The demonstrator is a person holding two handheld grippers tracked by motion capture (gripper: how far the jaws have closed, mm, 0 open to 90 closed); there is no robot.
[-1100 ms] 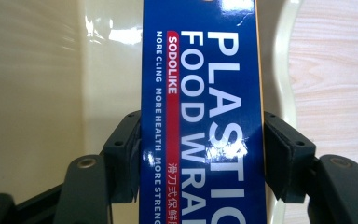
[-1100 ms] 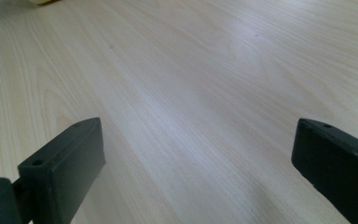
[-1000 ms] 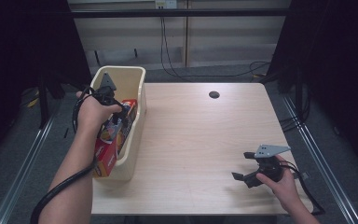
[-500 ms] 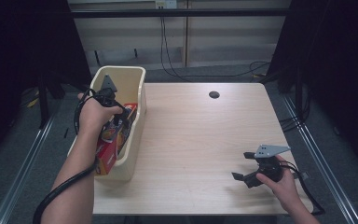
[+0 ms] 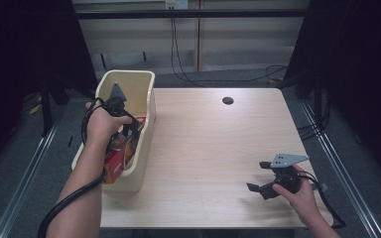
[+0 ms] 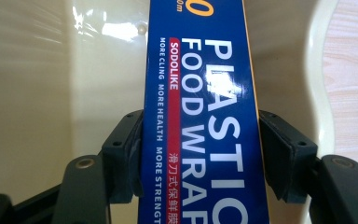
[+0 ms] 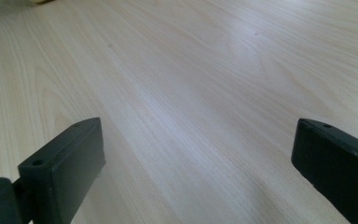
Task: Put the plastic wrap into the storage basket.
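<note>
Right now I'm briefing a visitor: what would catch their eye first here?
The blue plastic wrap box, clamped in the left gripper inside the cream bin at the table's left edge. Then the right gripper, open over the bare wooden table, near its front right corner.

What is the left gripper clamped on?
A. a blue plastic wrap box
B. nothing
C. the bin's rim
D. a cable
A: in the left gripper view, the left gripper has both pads pressed on the sides of the blue plastic wrap box, inside the bin.
</note>
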